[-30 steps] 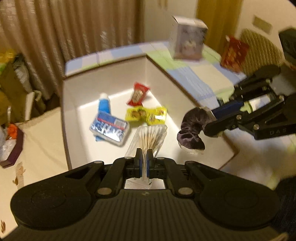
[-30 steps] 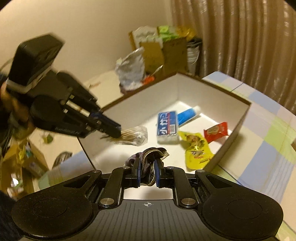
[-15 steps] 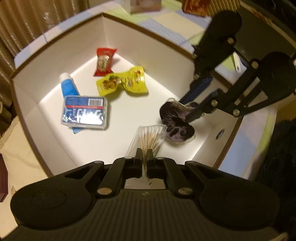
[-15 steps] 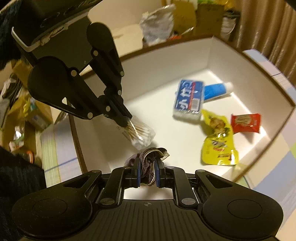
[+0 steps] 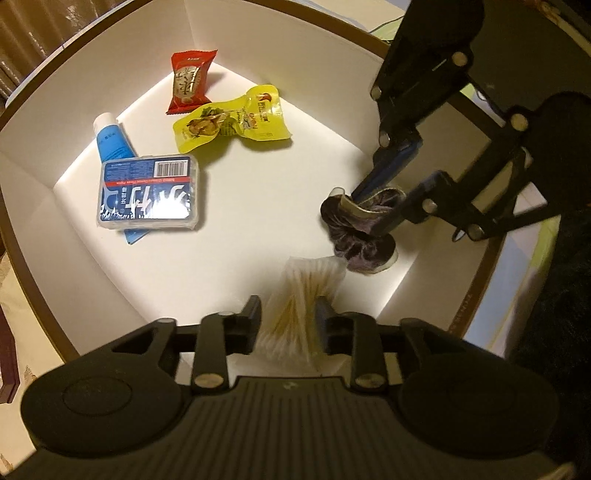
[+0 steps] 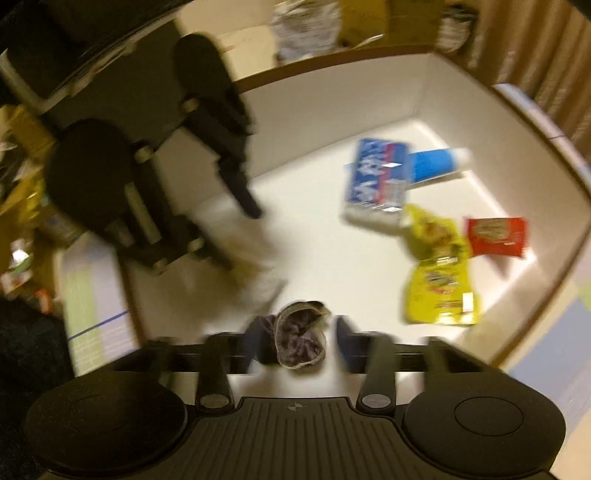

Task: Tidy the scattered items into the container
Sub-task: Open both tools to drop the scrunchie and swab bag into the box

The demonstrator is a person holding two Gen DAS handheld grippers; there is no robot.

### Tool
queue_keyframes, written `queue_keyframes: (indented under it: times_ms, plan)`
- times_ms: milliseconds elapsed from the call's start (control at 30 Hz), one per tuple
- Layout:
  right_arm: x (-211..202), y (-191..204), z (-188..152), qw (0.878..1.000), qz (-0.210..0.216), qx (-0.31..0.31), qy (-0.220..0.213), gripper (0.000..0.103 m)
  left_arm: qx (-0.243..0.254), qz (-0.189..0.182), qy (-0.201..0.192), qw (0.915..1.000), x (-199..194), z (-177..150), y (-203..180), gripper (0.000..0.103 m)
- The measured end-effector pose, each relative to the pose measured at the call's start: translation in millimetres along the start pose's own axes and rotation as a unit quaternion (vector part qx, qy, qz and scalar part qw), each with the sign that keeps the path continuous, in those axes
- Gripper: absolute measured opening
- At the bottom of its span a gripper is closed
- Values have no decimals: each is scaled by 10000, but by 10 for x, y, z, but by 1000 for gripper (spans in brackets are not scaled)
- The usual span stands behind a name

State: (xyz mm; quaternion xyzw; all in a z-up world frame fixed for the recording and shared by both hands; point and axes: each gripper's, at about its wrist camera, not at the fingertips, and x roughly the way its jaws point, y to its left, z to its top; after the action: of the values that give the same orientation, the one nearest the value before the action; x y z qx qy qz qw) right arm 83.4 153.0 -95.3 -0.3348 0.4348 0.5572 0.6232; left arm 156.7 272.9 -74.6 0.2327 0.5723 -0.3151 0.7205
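Note:
A white box (image 5: 85, 266) with a brown rim holds a red snack packet (image 5: 190, 83), a yellow pouch (image 5: 231, 120), a blue tube (image 5: 110, 140) and a clear blue-labelled case (image 5: 147, 192). My left gripper (image 5: 288, 315) points down into the box, jaws opening. A bag of cotton swabs (image 5: 303, 295) sits loosely between them, blurred. My right gripper (image 6: 301, 341) is also inside the box (image 6: 332, 92) with jaws opening. A purple scrunchie (image 6: 301, 339) lies between its fingers, with a gap on the right side. From the left wrist view, the scrunchie (image 5: 360, 232) rests on the box floor under the right gripper (image 5: 369, 214).
The box sits on a blue, green and white checked cloth (image 6: 546, 350). Brown curtains (image 6: 535, 44) hang behind, and bags and cartons (image 6: 306, 26) are piled beyond the box. The box floor between the swab bag and the blue case is bare.
Both grippers have dropped lower into the box and tipped downward. Both pairs of jaws have parted, so the swab bag and the scrunchie are no longer pinched.

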Motion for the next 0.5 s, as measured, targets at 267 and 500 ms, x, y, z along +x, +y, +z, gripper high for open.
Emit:
queue_keyframes:
  times_ms: [267, 500]
  plan:
    - [-147, -11, 0, 9996, -4, 17, -281, 101, -113, 268, -186, 9994, -95, 33, 39, 67]
    - [-228, -2, -52, 9993, -113, 7, -344, 103, -191, 497, -283, 9982, -176, 61, 20, 84]
